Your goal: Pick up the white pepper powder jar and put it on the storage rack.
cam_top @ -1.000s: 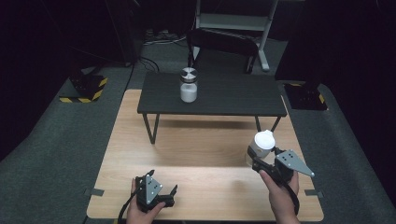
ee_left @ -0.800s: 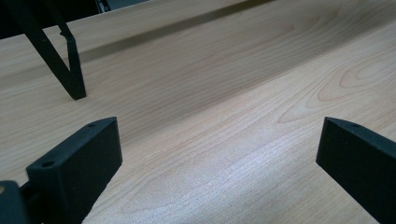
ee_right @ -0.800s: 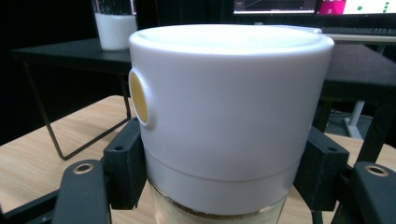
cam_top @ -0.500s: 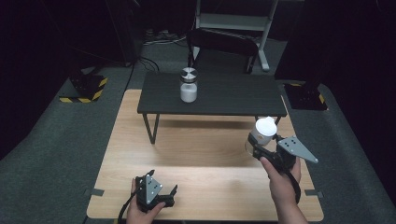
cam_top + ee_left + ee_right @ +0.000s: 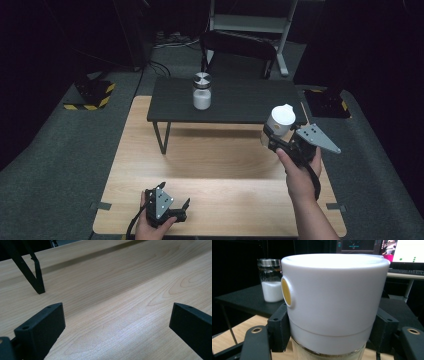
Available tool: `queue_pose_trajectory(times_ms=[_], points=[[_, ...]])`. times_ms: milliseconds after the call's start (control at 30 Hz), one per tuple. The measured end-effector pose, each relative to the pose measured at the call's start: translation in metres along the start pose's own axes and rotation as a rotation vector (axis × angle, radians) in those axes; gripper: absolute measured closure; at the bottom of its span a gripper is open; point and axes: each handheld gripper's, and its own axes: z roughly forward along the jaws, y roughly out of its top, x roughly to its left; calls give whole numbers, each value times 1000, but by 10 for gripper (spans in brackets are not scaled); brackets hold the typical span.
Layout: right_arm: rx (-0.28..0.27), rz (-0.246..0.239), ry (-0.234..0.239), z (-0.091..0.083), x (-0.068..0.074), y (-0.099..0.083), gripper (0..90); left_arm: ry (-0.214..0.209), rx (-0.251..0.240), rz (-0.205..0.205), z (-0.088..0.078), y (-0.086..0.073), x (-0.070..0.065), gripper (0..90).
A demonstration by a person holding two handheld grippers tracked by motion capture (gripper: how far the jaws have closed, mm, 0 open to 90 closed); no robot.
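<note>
Two jars, white powder inside one.

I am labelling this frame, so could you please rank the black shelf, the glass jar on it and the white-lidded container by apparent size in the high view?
1. black shelf, by far the largest.
2 and 3. white-lidded container and glass jar look alike; the container, shut in the right gripper, is raised nearer the camera, so no ranking.

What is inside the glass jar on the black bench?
The glass jar on the black bench is about half full of white powder, seen through the glass. A metal lid covers its top.
</note>
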Motion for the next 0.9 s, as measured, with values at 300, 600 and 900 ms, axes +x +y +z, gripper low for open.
queue_pose_trajectory(times_ms=[300, 600, 900], points=[[-1, -3, -9, 22, 1, 16, 306, -3, -1, -6, 0, 0, 1, 7], [0, -6, -28, 48, 0, 30, 306, -7, -2, -12, -1, 0, 3, 7], [3, -3, -43, 72, -3, 35, 306, -10, -5, -14, -1, -1, 4, 7]])
